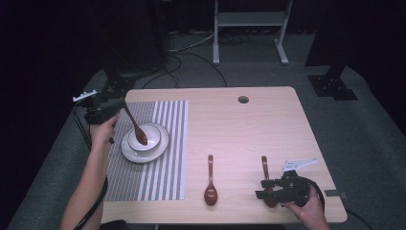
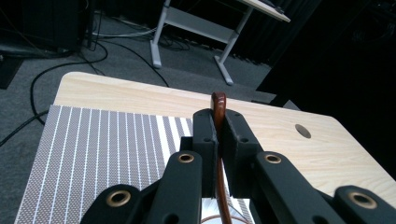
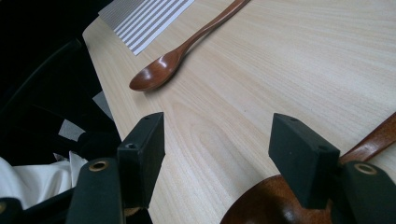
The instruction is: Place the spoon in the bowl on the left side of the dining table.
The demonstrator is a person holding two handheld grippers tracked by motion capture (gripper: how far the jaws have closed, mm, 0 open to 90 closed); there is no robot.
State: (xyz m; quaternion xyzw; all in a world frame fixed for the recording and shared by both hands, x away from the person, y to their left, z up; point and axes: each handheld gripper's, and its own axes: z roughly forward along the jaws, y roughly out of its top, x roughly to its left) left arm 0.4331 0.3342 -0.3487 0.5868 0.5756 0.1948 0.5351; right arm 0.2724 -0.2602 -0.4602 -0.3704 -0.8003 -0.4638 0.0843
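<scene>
My left gripper is shut on the handle of a brown wooden spoon. The spoon slants down so that its head lies in the white bowl, which stands on a white plate. In the left gripper view the jaws pinch the spoon handle, whose end sticks out above them. My right gripper stands open low over the table's front right. A second spoon lies there, its head under the right-hand jaw of my right gripper. A third spoon lies to the left.
The plate rests on a grey striped placemat on the left of the light wooden table. A cable hole sits near the table's far edge. A white frame stand and cables are on the floor behind.
</scene>
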